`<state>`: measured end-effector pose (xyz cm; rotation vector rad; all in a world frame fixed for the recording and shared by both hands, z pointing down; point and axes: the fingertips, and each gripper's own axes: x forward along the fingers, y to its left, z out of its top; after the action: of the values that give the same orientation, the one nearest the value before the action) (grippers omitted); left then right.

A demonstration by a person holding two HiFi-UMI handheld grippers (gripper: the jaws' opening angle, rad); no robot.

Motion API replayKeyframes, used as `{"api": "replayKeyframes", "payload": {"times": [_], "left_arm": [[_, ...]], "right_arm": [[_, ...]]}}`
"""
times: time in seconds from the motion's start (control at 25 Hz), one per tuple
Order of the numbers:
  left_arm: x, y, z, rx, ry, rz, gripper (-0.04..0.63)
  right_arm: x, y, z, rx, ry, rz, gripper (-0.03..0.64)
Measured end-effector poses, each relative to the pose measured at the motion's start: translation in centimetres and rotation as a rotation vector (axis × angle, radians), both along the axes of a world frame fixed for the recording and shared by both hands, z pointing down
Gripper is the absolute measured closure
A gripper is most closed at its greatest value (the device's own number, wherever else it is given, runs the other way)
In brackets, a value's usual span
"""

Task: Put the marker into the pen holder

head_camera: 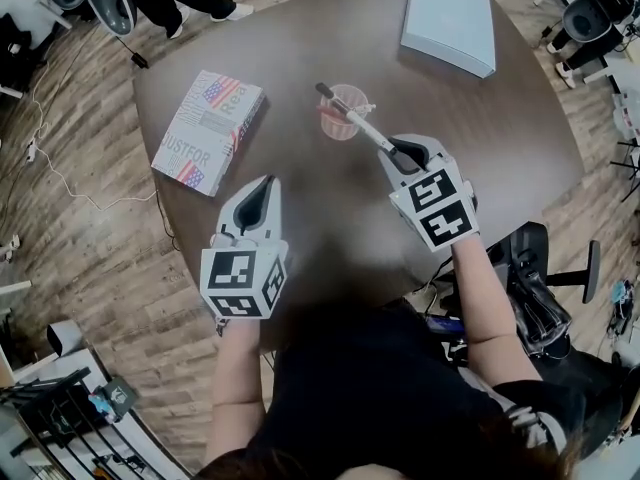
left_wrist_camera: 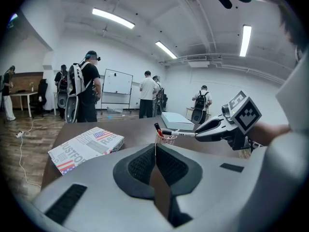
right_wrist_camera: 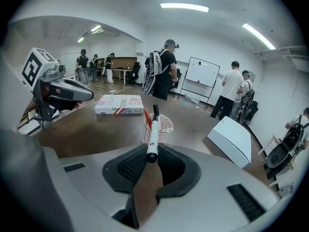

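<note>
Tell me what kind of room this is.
Probably a shared office or lab workspace: a whiteboard stands by the far wall, an office chair sits beside the large brown table, and strip lights run along the ceiling.

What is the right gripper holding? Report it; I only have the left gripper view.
Observer: The right gripper is shut on the butt end of the marker; its black cap points away from the jaws.
Operator: Give me the cap's position from above.
Observer: In the head view the barrel crosses over the pen holder, and the cap reaches just past its far rim.
Operator: Report where my left gripper sits.
Observer: The left gripper is over the near part of the table, apart from the book and the pen holder.
</note>
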<state>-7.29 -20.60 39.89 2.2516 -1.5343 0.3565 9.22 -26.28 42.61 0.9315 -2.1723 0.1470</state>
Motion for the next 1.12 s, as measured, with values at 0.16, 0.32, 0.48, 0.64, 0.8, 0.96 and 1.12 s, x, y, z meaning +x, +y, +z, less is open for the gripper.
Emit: {"api": "replayKeyframes", "payload": {"times": [0.16,0.32,0.48,0.64,0.8,0.96,1.12], "left_arm": [[0.1,-0.4,0.3,-0.006,0.002,0.003,0.563],[0.1,-0.5,0.6,-0.012,0.001,-0.002,0.563],[0.1,-0.7,0.9,-0.017,0.002,-0.002,0.563],[-0.2,-0.9,1.0,-0.019,0.003,-0.005,0.563],[-0.4,-0.9,0.9,-0.020,0.004,-0.009,0.563],[-0.6,-0.9,1.0,-0.020,0.004,-0.013,0.563],[-0.9,-0.9,1.1,-0.023,0.004,-0.020,0.563]], "right_arm": [[-0.3,-0.7,-0.1,0.009,-0.007,-0.009,0.531],[-0.5,-1.0,-0.6,0.032,-0.032,-0.016,0.531],[-1.0,-0.9,-0.9,0.036,-0.046,-0.035,0.531],[-1.4,-1.4,-1.0,0.053,-0.051,-0.033,0.531],[-2.1,-2.4,-2.3,0.099,-0.116,-0.005,0.531],[-3.0,-3.4,-3.2,0.162,-0.161,0.012,0.531],[-3.7,-4.0,-2.9,0.192,-0.165,0.016,0.529]]}}
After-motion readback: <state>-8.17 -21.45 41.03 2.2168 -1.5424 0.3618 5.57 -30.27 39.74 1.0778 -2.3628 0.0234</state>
